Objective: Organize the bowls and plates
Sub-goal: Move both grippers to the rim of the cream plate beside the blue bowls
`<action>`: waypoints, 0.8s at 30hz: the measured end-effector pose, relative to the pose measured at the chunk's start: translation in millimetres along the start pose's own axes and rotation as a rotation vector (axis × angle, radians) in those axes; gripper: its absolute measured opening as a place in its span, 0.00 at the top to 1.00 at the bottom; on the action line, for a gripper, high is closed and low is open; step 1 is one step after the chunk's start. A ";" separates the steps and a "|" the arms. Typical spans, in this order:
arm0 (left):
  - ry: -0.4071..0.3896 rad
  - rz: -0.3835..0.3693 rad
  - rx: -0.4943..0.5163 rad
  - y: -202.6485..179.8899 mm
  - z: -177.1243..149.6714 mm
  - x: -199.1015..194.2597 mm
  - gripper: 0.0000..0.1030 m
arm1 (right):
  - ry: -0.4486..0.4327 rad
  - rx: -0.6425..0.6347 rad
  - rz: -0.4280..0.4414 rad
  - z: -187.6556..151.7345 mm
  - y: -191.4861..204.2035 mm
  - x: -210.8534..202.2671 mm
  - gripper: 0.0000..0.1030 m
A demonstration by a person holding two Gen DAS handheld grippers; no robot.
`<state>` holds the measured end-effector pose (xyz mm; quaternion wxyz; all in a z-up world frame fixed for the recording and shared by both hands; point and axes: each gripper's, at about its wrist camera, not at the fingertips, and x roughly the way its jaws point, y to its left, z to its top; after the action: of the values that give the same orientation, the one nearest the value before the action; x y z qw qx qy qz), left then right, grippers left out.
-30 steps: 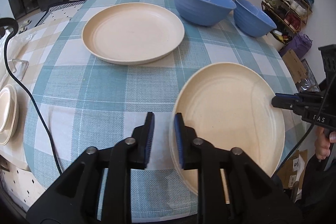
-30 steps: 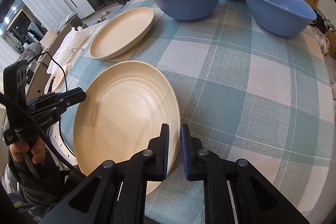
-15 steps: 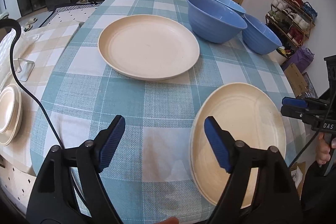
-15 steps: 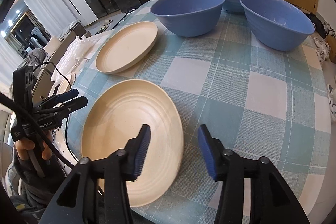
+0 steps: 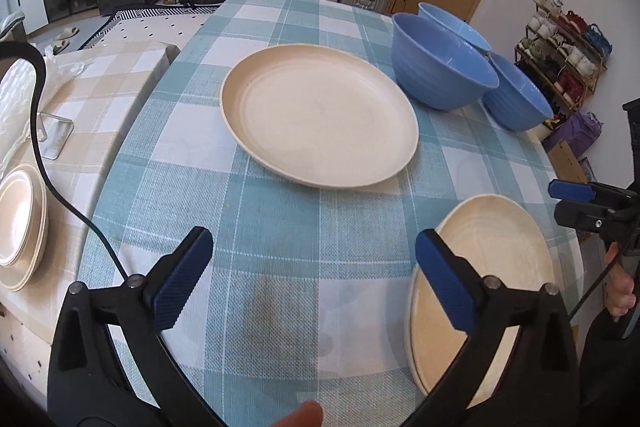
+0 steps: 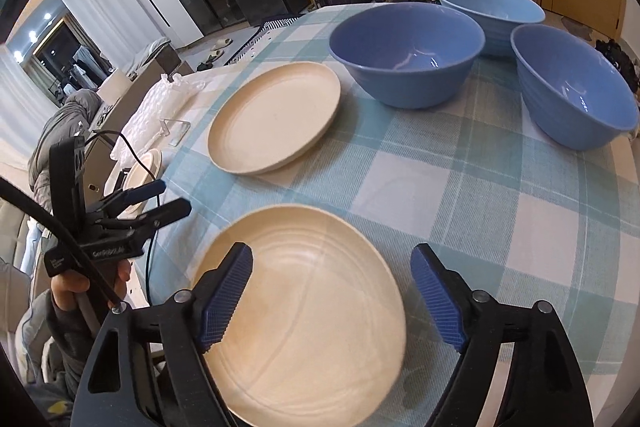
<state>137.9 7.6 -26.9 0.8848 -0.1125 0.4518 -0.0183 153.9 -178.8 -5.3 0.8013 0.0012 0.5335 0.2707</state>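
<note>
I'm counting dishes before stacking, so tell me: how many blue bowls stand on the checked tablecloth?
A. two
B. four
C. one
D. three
D: in the right wrist view three blue bowls stand at the far side of the table, a near-left one, one behind it and one on the right.

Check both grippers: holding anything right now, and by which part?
Nothing held. Left gripper and right gripper both have their jaws opening, pads clear of the near cream plate, which lies on the checked tablecloth.
</note>
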 end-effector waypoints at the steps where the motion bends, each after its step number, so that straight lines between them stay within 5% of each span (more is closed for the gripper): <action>1: -0.001 0.002 -0.006 2.7 2.1 0.9 0.02 | 0.000 0.004 0.002 3.8 1.2 2.3 0.18; 24: 0.005 0.081 -0.141 64.7 54.5 39.0 0.02 | 0.057 0.040 -0.067 78.1 14.2 81.0 0.18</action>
<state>200.3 75.3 -41.0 0.8736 -0.1563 0.4582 0.0490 237.6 -109.0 -36.8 0.7942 -0.0084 0.5613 0.2328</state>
